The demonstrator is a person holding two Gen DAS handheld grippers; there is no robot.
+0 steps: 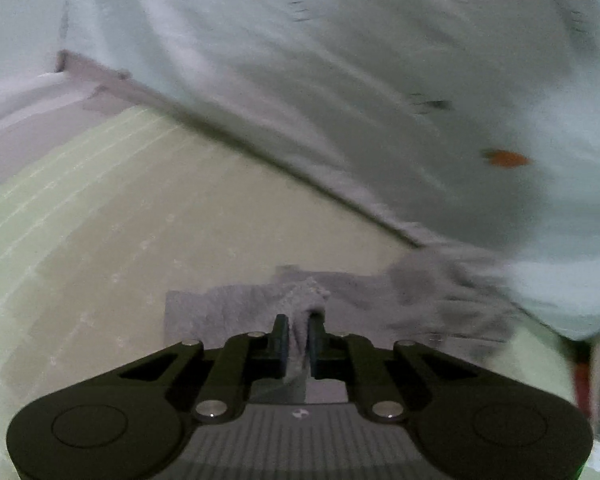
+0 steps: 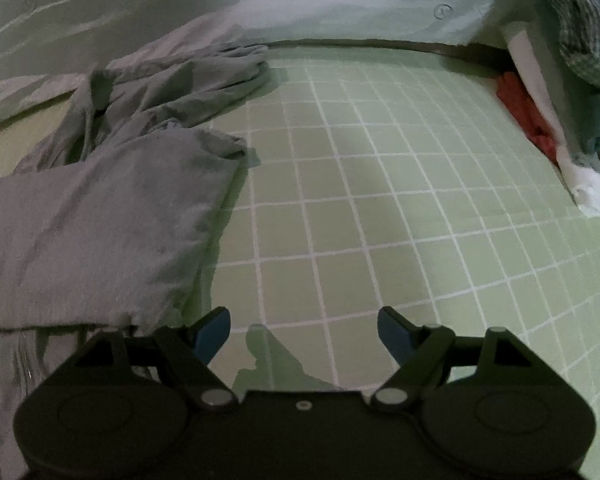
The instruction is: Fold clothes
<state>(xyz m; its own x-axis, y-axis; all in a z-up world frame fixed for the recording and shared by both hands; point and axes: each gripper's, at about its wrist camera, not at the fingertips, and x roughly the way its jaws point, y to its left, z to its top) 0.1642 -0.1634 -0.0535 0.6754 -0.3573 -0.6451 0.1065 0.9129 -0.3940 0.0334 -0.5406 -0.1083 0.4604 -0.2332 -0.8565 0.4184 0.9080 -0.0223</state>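
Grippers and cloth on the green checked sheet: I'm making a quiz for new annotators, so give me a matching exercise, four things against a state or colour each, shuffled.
Things:
1. left gripper
2. right gripper
3. grey garment
4. cloth beside the white box

States or colours:
A. red
B. jaws wide apart, nothing between them
C. partly folded, lying at the left of the green checked sheet
D. pinched shut on a bit of grey fabric

Right pairs: 1-D, 2-B, 3-C, 4-A
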